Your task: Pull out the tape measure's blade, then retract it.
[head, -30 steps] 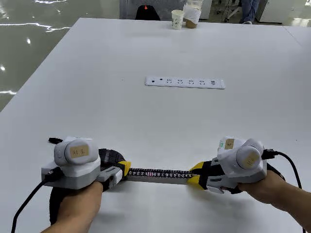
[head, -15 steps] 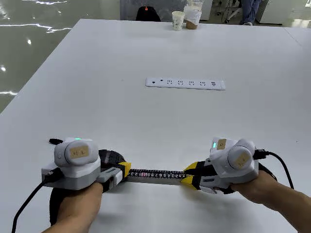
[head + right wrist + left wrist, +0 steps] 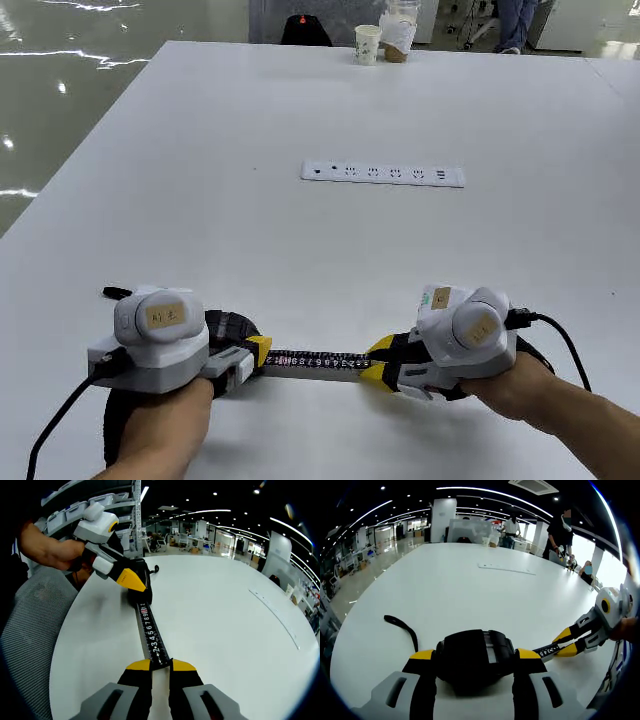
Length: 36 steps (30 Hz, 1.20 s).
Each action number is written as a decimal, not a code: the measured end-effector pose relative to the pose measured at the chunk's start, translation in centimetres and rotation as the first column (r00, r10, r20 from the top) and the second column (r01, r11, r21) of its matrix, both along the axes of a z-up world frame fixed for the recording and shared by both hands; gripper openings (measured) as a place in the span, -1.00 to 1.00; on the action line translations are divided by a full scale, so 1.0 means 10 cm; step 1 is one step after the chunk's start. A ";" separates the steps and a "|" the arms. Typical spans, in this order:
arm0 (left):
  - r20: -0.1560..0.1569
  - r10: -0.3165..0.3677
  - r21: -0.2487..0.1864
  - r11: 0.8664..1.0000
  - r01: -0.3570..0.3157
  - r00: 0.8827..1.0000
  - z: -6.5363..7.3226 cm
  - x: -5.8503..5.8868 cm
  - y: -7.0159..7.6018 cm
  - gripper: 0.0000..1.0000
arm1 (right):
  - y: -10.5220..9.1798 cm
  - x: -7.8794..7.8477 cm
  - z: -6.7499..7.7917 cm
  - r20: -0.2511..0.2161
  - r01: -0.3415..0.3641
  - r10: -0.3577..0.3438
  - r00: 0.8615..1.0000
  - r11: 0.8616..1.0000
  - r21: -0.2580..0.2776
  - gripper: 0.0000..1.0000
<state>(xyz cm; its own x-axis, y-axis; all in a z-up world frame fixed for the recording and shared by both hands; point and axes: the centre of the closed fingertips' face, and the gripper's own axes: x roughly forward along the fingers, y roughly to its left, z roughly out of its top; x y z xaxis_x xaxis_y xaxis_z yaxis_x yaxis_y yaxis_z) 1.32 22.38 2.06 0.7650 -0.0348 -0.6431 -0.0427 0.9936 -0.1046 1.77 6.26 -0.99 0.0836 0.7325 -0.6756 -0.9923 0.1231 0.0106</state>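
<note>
You're clamping the left claw (image 3: 252,352) tight on the black tape measure case (image 3: 475,655), low over the white tabletop (image 3: 300,250) near your edge. Your right claw (image 3: 155,666) is pinching the blade (image 3: 149,630) at its pulled-out end, jaws closed on it. The blade's stretching flat btwn the two claws, numbers up. A power strip (image 3: 383,173) is lying well beyond, mid-tabletop. At the far edge a paper cup (image 3: 367,42) & a 2nd cup (image 3: 396,35) are standing just beside each other; can't tell what's in either.

Head view high above table (image 3: 300,250), both gripper views low, facing each other along blade (image 3: 150,630)
</note>
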 end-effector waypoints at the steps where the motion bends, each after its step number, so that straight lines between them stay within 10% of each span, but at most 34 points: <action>1: 0.000 0.000 0.001 1.000 0.000 1.000 0.00 0.00 0.00 0.12 | 0.01 0.00 0.00 -0.001 0.000 0.000 1.000 1.000 0.001 -0.83; 36: -0.004 -0.003 -0.011 1.000 0.003 1.000 0.00 -0.01 0.00 0.12 | 0.39 -0.03 0.00 0.003 -0.024 0.024 1.000 1.000 0.020 -0.83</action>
<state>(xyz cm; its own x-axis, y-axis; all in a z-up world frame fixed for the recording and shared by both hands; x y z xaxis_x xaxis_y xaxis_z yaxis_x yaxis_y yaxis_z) 1.27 22.41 2.09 0.7623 -0.0442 -0.6457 -0.0400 0.9925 -0.1151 1.44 10.12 -1.02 0.0681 0.7477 -0.6606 -0.9950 0.0991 0.0096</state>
